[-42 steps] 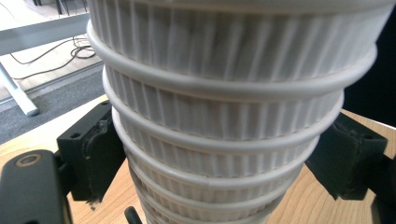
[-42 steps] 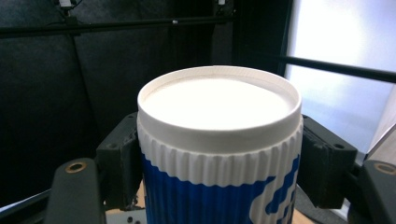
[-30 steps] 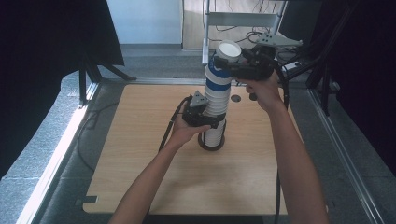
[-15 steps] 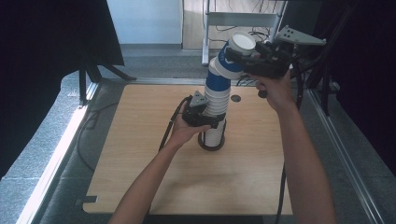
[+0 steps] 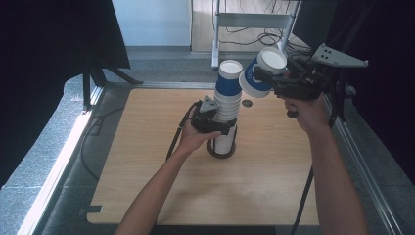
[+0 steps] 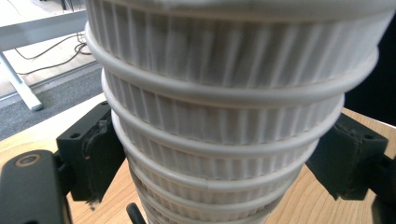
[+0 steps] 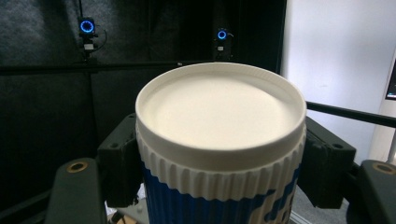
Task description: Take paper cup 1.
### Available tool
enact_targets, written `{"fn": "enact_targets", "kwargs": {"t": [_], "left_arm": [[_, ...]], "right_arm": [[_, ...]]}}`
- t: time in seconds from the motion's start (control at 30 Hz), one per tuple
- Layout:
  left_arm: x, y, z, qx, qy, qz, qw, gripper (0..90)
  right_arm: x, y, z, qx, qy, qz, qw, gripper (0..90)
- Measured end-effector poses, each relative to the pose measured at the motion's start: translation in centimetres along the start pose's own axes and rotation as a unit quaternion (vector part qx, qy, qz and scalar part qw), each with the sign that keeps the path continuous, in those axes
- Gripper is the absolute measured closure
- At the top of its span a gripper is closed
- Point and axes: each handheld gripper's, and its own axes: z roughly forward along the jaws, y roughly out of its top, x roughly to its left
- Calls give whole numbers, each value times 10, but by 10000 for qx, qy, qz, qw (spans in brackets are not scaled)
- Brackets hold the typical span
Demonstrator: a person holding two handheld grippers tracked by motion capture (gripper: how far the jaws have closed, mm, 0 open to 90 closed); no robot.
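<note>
No legible text, label, brand, number or sign. The blue cup (image 7: 219, 154) clamped in the right gripper (image 5: 274, 81) bears pale blue marks on its blue sleeve, cut off at the lower edge of the right gripper view and too fragmentary to read. The ribbed cup stack (image 6: 224, 121) between the jaws of the left gripper (image 5: 215, 125) carries no print

A wooden table (image 5: 147, 161) stands on grey floor (image 5: 44, 161), with black curtains (image 5: 44, 44) at left and a white metal frame (image 5: 254, 20) behind.
</note>
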Motion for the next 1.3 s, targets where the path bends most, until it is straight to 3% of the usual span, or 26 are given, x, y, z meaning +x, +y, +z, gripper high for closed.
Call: {"fn": "enact_targets", "kwargs": {"t": [0.43, 0.73, 1.07, 1.2, 1.3], "left_arm": [[-2, 1, 0, 8, 36, -71, 10000, 125], [-3, 0, -3, 64, 28, -104, 9999, 57], [-2, -10, -24, 140, 78, -30, 9999, 70], [-7, -20, -39, 133, 133, 88, 9998, 76], [-15, -35, -54, 45, 171, 249, 9995, 88]], "right_arm": [[9, -38, -17, 71, 128, 16, 9999, 278], [17, -65, -20, 212, 197, 88, 9995, 278], [24, -103, -21, 360, 257, 168, 9989, 277], [26, -121, -23, 397, 264, 260, 9985, 277], [32, -141, -23, 583, 227, 222, 9978, 277]]}}
